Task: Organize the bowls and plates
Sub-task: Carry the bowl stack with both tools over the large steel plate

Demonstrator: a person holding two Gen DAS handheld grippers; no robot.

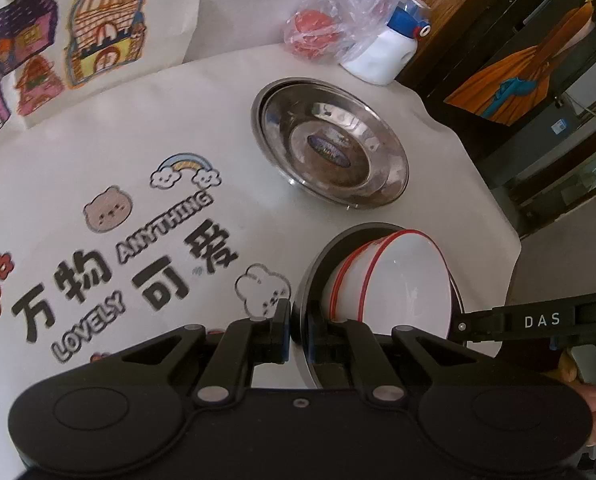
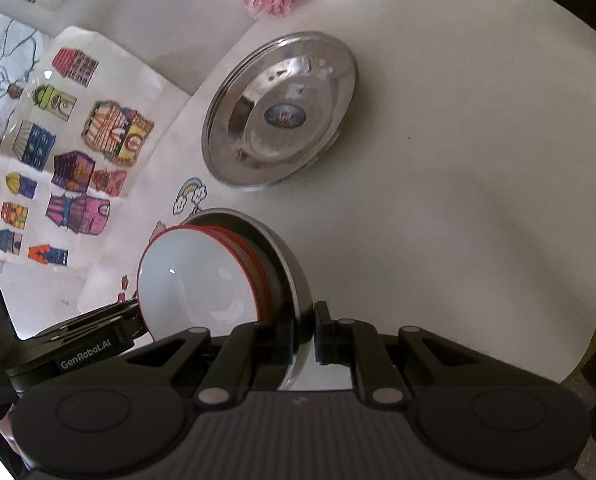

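Observation:
Between my two grippers hangs a steel dish (image 1: 313, 276) with two nested white bowls with red rims (image 1: 405, 280) inside it, tilted above the table. My left gripper (image 1: 299, 320) is shut on the dish's near rim. My right gripper (image 2: 306, 328) is shut on the opposite rim of the same steel dish (image 2: 294, 280), with the white bowls (image 2: 194, 280) just left of its fingers. Each gripper appears in the other's view: the right gripper (image 1: 459, 326) and the left gripper (image 2: 138, 316). A stack of steel plates (image 1: 329, 144) (image 2: 278, 116) rests on the table beyond.
A white printed tablecloth (image 1: 146, 240) covers the table. At the far edge lie a plastic bag with red contents (image 1: 317, 32) and a white bottle with a blue cap (image 1: 389, 48). The table edge (image 1: 497, 208) drops off on the right. Coloured drawings (image 2: 78, 184) hang at the left.

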